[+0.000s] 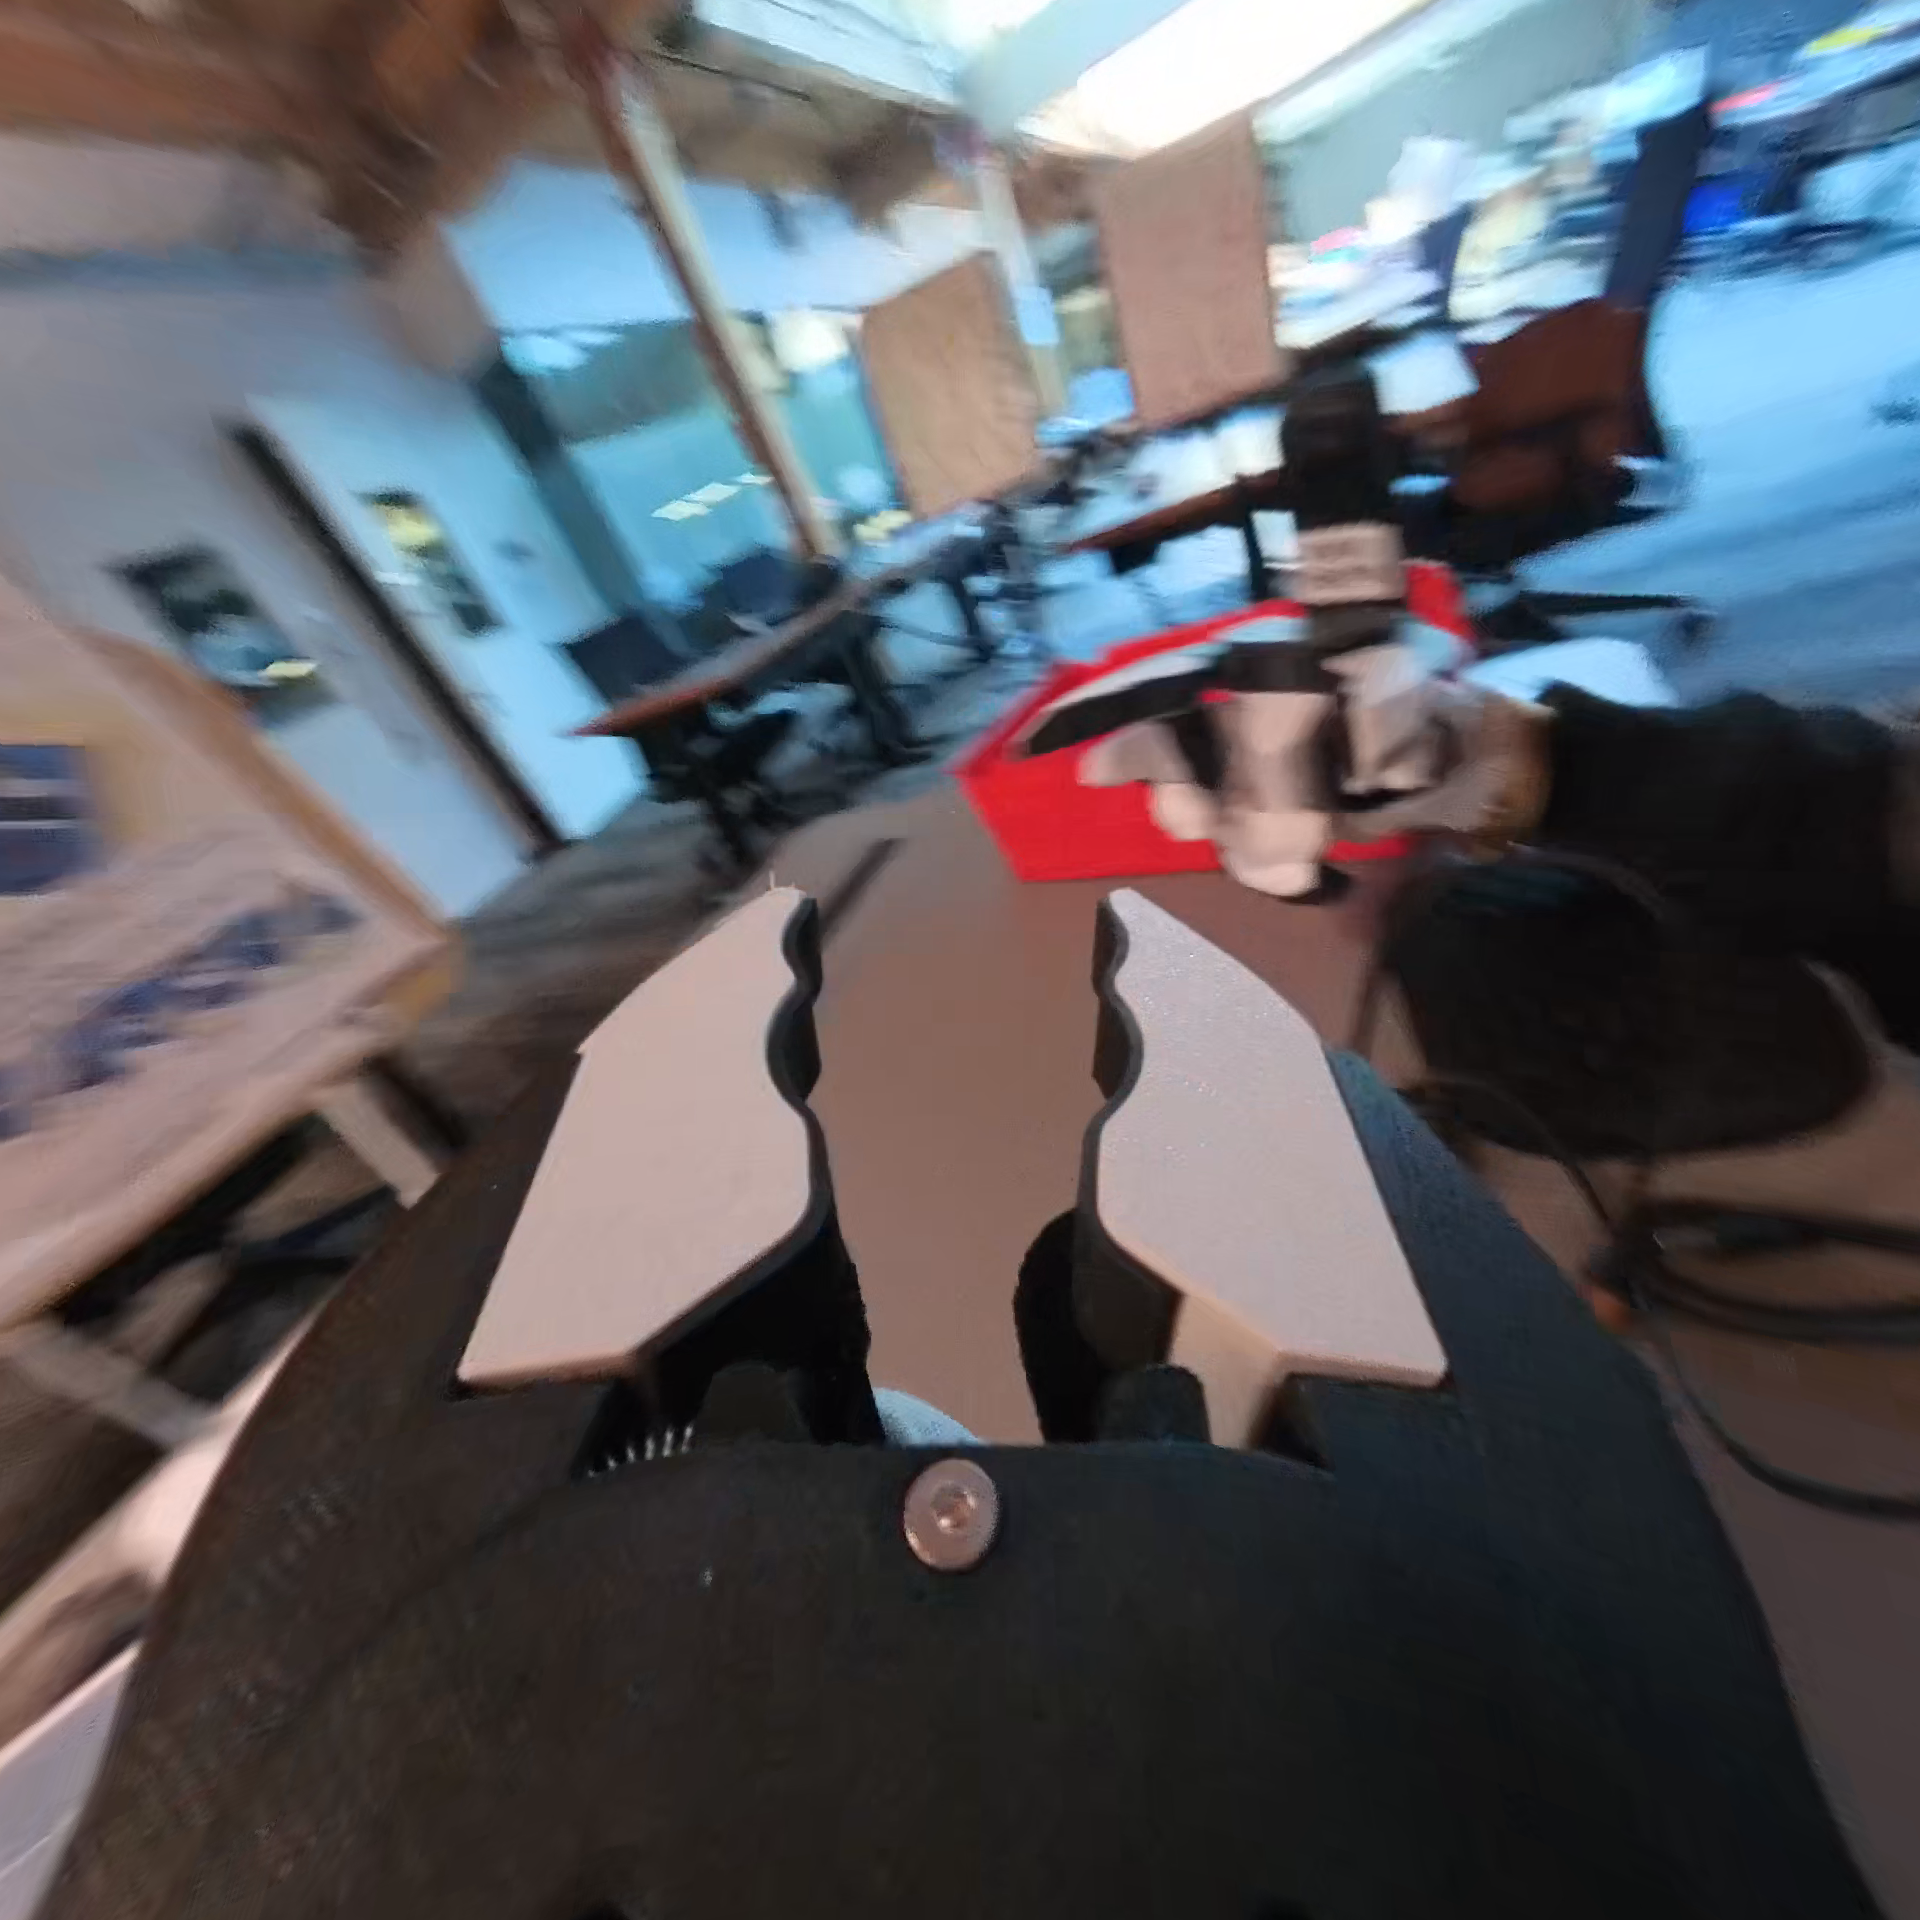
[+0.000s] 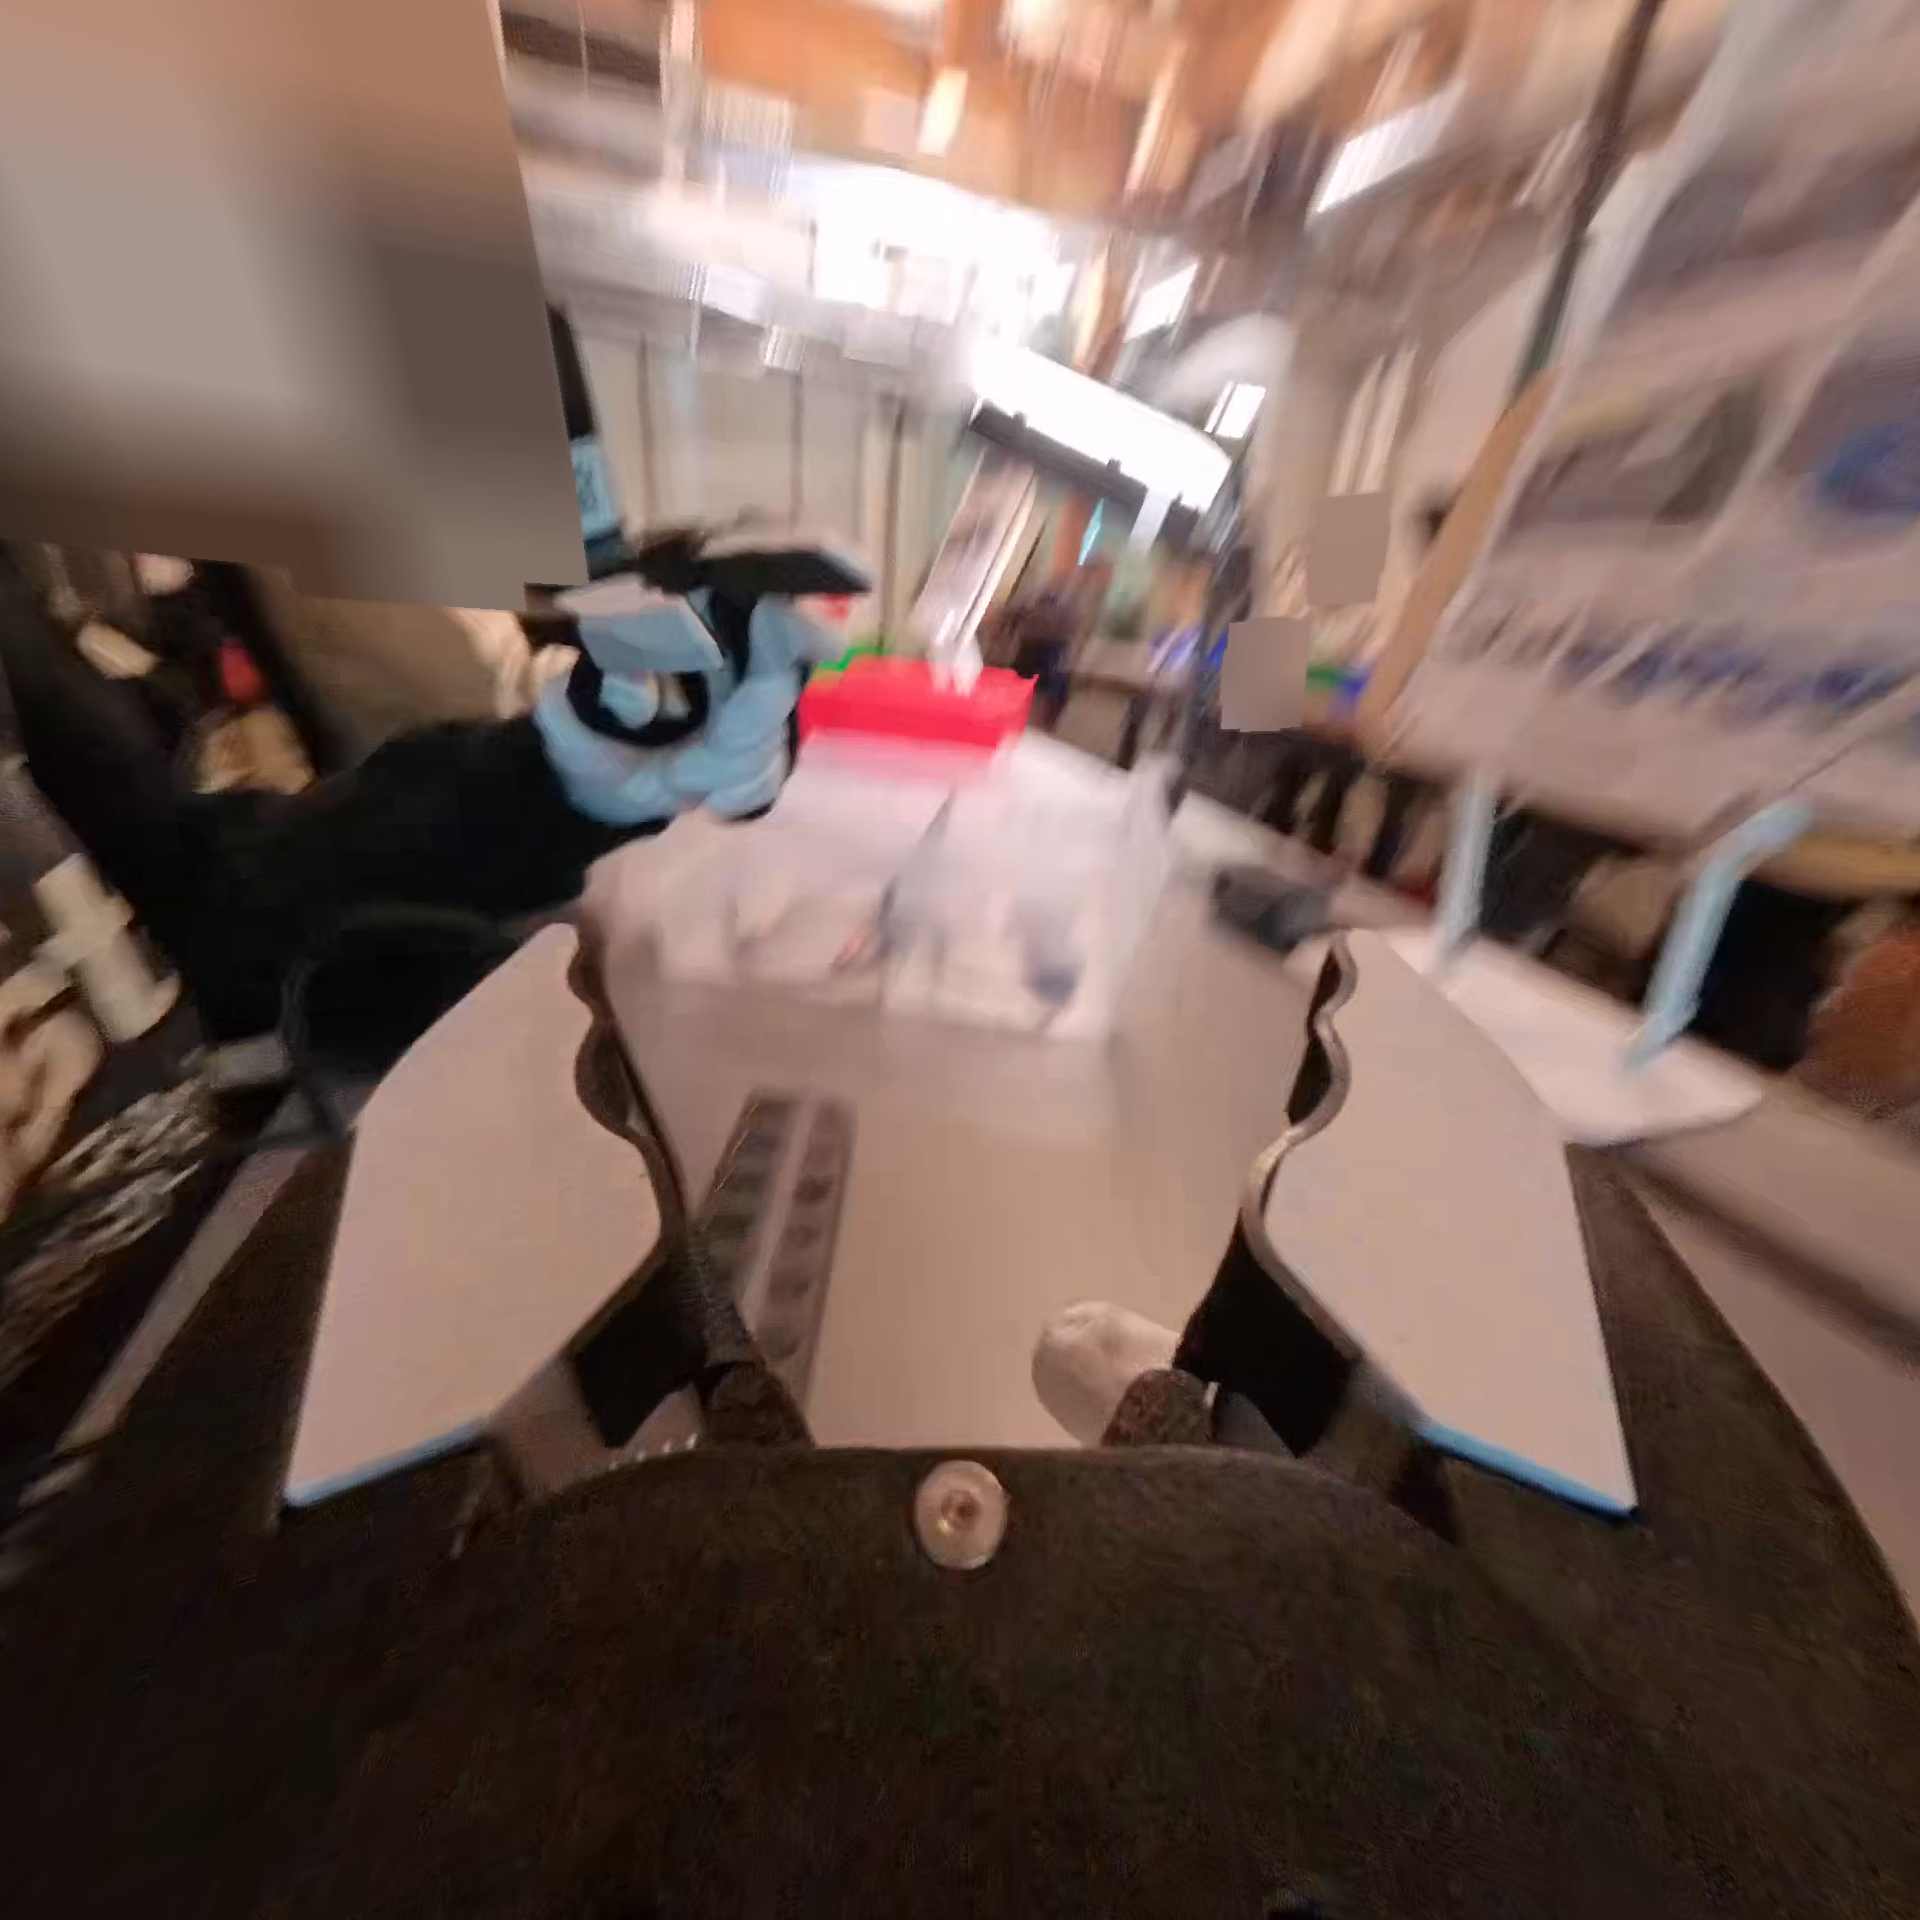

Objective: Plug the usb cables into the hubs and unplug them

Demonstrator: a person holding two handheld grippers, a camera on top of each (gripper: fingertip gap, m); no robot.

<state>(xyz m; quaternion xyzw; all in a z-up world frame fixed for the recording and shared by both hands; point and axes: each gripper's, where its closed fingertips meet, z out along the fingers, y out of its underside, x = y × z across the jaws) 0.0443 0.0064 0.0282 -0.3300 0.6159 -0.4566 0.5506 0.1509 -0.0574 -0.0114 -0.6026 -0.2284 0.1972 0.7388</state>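
— What sort of place is this?
— An open-plan office or lab, though the pictures are blurred.
— What shows it?
— Rows of long desks (image 1: 748, 665) with dark chairs (image 1: 1538, 416), glass partitions (image 1: 665, 447) behind, a high wooden ceiling (image 2: 935, 62) with bright lights, and large posters (image 2: 1714, 447) on stands.
— Anything else?
— A red bin (image 1: 1091, 790) on the brown table (image 1: 935, 1091), a power strip (image 2: 779, 1205), loose black cables (image 1: 1714, 1299).

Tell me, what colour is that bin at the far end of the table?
Red. The bin shows best in the left wrist view, though blurred; it also appears in the right wrist view.
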